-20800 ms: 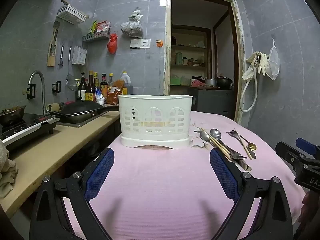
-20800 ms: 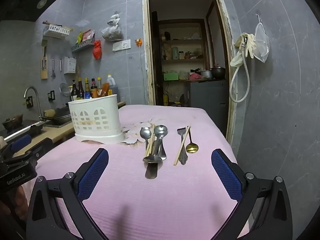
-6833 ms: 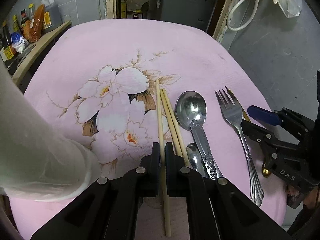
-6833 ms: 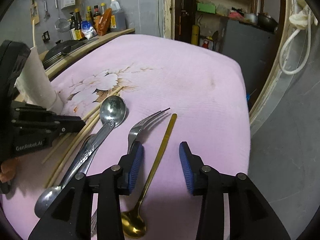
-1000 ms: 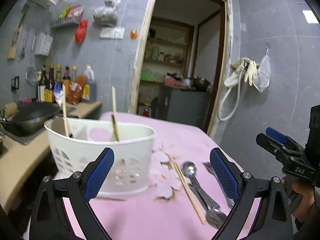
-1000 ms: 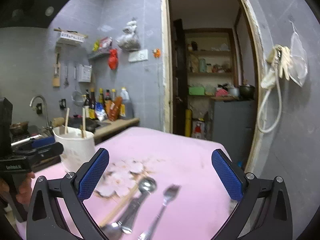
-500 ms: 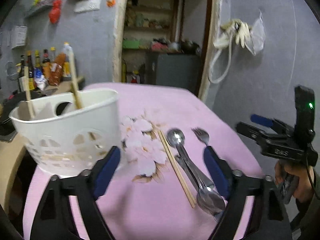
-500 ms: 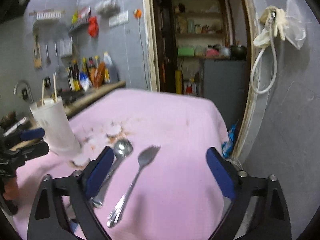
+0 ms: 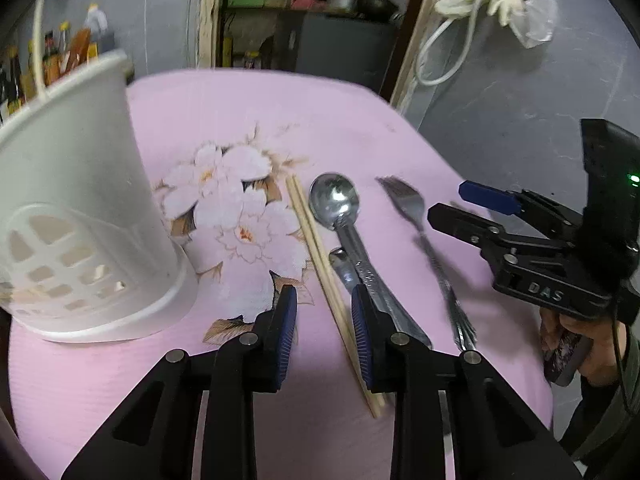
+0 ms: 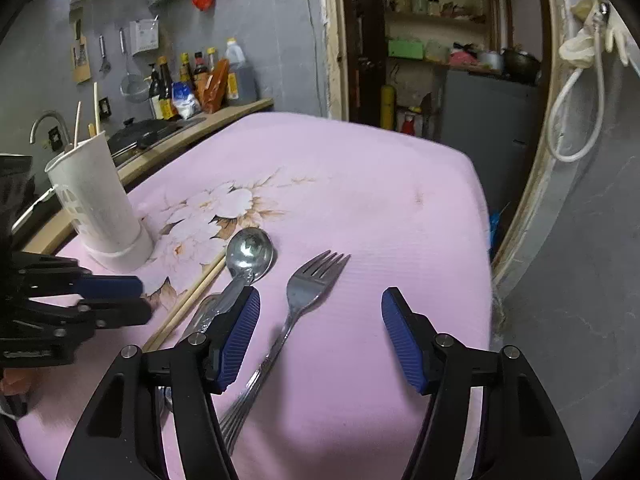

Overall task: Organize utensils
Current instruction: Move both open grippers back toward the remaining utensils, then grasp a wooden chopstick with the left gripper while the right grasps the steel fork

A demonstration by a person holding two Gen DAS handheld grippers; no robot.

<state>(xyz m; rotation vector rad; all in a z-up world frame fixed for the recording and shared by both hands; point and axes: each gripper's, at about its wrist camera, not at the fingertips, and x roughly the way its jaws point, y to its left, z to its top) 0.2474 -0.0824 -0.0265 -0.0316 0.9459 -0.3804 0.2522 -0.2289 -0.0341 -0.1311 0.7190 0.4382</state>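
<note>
A white utensil basket (image 9: 80, 220) stands at the left of the pink cloth, with chopsticks (image 10: 95, 108) upright in it. Two chopsticks (image 9: 316, 248), a large spoon (image 9: 336, 200), a smaller spoon (image 9: 342, 260) and a fork (image 9: 408, 204) lie side by side. My left gripper (image 9: 323, 300) hangs low over the lying chopsticks. Its jaws are closing with the chopsticks between them, and the pads are clear of the wood. My right gripper (image 10: 320, 300) is over the fork (image 10: 308, 292). Its jaws are closing with the fork's neck between them, untouched.
A kitchen counter (image 10: 208, 120) with bottles and a wok runs along the left. An open doorway (image 10: 432, 60) is behind the table. The table's right edge (image 10: 486, 240) drops off beside a grey wall with a hanging hose (image 10: 576, 92).
Both grippers have tipped downward and sunk toward the utensils on the cloth. Both pairs of jaws have narrowed, the left much more than the right.
</note>
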